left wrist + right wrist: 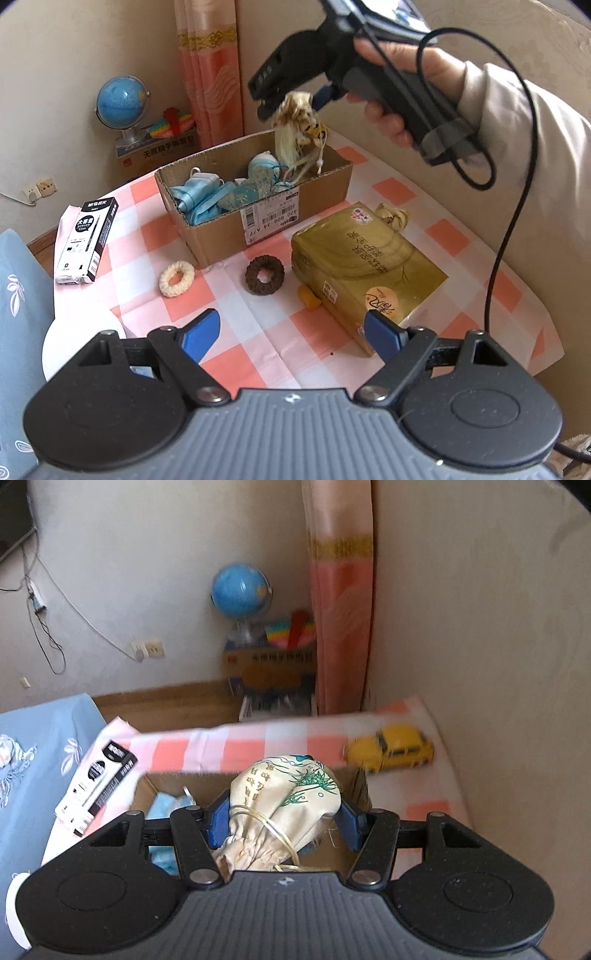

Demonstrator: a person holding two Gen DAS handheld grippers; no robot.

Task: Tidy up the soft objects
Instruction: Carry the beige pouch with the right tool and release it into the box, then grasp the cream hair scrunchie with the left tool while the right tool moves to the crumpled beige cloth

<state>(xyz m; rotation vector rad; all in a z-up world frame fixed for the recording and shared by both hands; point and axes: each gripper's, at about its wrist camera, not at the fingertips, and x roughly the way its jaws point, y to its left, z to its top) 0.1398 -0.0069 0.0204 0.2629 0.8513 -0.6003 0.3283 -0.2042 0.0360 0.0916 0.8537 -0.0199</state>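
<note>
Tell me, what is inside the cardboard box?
The cardboard box holds light blue face masks and a blue embroidered pouch. Whatever lies beneath them on the bottom is covered.

Soft, even daylight fills the room, bright enough that the pink-and-white checked tablecloth (pixel 258 325) looks a little washed out, with only faint shadows under the brown cardboard box (pixel 229 236) and a dull sheen on the gold foil-wrapped packet (pixel 365 266). The left wrist view is sharp at its centre, while the right wrist view is smeared by motion, so the yellow toy car (pixel 391 751) and the far table edge blur. Both pictures bow strongly toward their dark rounded corners, bending the beige walls (pixel 480 627).
</note>
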